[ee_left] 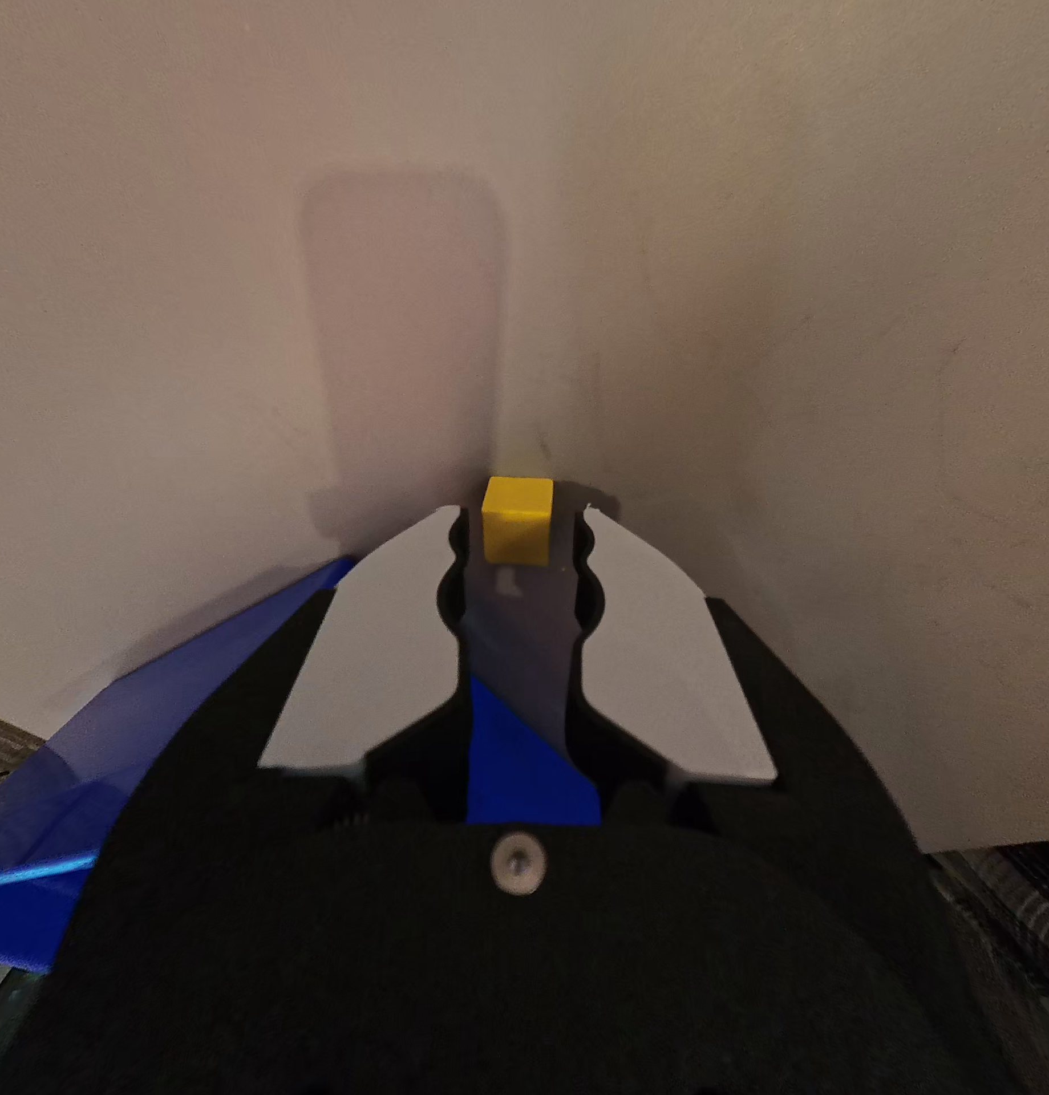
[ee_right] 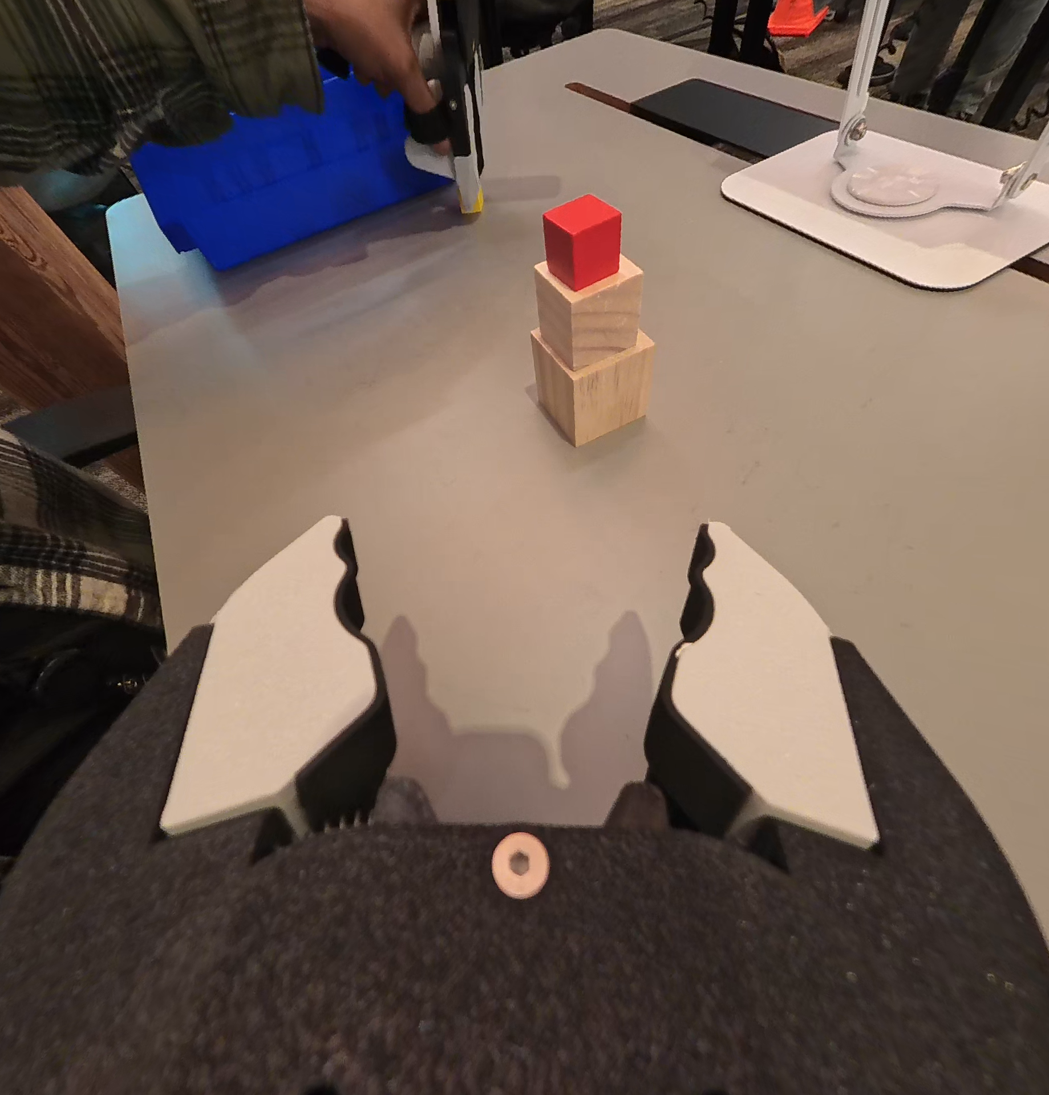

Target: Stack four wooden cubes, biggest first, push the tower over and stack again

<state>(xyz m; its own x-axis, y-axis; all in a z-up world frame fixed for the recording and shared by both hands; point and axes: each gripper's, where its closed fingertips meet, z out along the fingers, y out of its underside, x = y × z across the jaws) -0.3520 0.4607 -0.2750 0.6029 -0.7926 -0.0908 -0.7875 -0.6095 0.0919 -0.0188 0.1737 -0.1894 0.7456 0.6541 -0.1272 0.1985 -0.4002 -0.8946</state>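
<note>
Your left tongs [ee_left: 519, 509] sit partly closed around the small yellow cube [ee_left: 517, 520] at their tips, down on the tabletop [ee_right: 806, 474] beside the blue bin [ee_right: 285, 178]; whether they grip it, I cannot tell. Your right tongs [ee_right: 525, 527] gape wide and empty. Well ahead of them stands a three-cube tower: large wooden cube [ee_right: 596, 388], smaller wooden cube [ee_right: 590, 314], red cube [ee_right: 582, 240] on top.

Each tool [ee_right: 522, 533] has pale grey fingers [ee_right: 285, 681] with wavy black pads. Its black felt-like body carries one silver screw [ee_right: 520, 865]. A plaid sleeve [ee_right: 125, 77] fills the upper left.
</note>
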